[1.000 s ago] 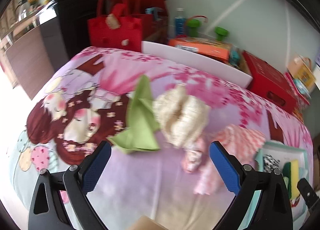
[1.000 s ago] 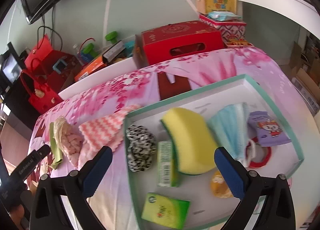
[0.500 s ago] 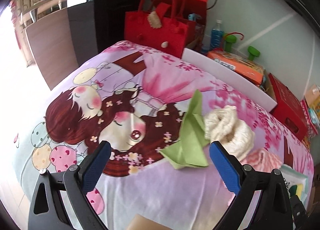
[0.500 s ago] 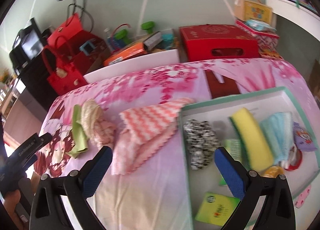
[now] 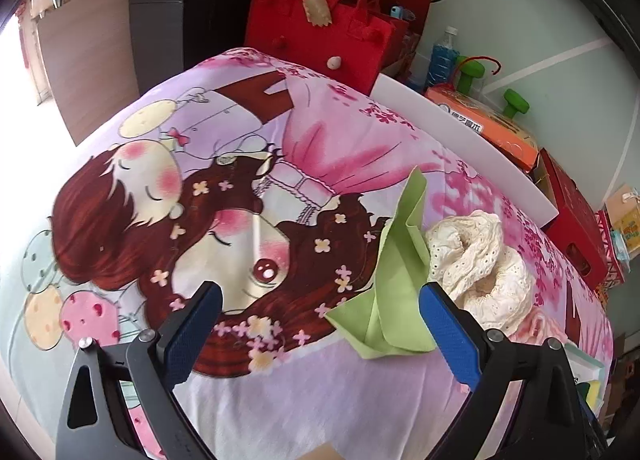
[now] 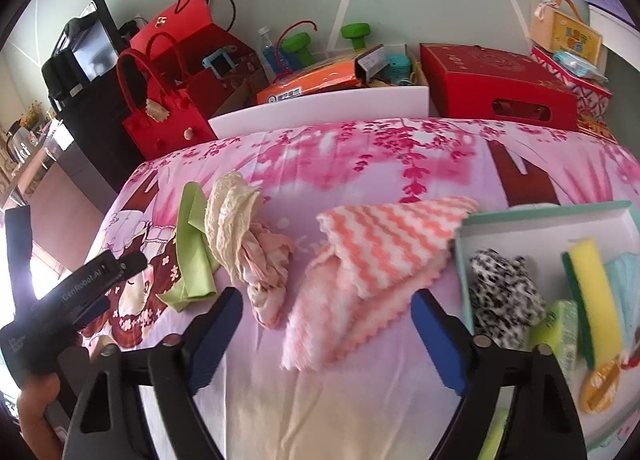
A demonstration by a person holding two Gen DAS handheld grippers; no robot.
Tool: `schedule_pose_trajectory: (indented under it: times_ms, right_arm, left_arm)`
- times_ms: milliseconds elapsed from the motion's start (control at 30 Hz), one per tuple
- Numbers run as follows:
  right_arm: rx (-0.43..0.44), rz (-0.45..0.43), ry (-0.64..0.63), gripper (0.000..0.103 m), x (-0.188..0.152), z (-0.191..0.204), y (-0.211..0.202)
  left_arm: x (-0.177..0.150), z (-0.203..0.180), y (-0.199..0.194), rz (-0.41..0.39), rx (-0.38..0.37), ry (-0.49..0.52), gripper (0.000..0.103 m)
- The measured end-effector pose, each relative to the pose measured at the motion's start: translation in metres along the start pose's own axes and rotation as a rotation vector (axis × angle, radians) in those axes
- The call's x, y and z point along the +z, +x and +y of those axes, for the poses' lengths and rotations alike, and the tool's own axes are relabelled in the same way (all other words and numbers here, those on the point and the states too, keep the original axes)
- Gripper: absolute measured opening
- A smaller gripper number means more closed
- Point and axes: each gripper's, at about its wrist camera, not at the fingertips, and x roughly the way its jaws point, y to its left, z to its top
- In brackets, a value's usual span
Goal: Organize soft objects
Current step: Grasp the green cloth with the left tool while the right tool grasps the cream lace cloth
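Note:
On the pink cartoon bedsheet (image 6: 360,156) lie a folded green cloth (image 5: 394,276) (image 6: 192,248), a cream lace garment (image 5: 480,260) (image 6: 232,216) with a pale pink piece (image 6: 268,272) attached, and a pink-and-white zigzag towel (image 6: 372,268). My left gripper (image 5: 316,332) hovers open above the sheet, the green cloth just inside its right finger, untouched. My right gripper (image 6: 324,336) hangs above the towel's near edge; its jaws are closing, with nothing pressed between the pads. The left gripper also shows at the left edge of the right wrist view (image 6: 80,292).
A white tray with a mint rim (image 6: 548,210) at the right holds a spotted black-and-white item (image 6: 504,300), a yellow sponge (image 6: 592,296), a blue mask and small packets. Red bags (image 5: 320,24), a white board (image 6: 320,108) and red boxes (image 6: 496,84) line the far bed edge.
Both views have swung left across the bed. The tray slid toward the right edge of the right wrist view, the towel came under the right gripper, whose jaws narrowed. The cloths moved right in the left view.

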Motion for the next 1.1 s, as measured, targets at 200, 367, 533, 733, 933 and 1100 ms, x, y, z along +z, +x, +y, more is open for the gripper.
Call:
schedule_pose_trajectory:
  times_ms: [200,367,533,733,933,1100]
  right_arm:
    - [0.040,-0.025,-0.027,0.074,0.012,0.017,0.015]
    - [0.071,-0.048,-0.068,0.065,0.022,0.035,0.022]
    - [0.085,-0.050,-0.090,0.055,0.027,0.046,0.032]
    - [0.107,-0.038,-0.110,0.047,0.029,0.055,0.043]
    - [0.126,-0.024,-0.121,0.033,0.028,0.062,0.055]
    - [0.127,-0.011,-0.131,0.021,0.025,0.066,0.061]
  left_arm:
    - [0.002,-0.006,0.013,-0.003,-0.013,0.023,0.099]
    - [0.001,-0.010,0.026,0.006,-0.017,0.055,0.099]
    - [-0.004,-0.023,0.035,0.015,-0.021,0.126,0.099]
    - [-0.005,-0.027,0.040,0.026,-0.019,0.147,0.098]
    - [-0.007,-0.030,0.042,0.035,-0.020,0.161,0.085]
    - [-0.009,-0.032,0.044,0.058,-0.030,0.173,0.068]
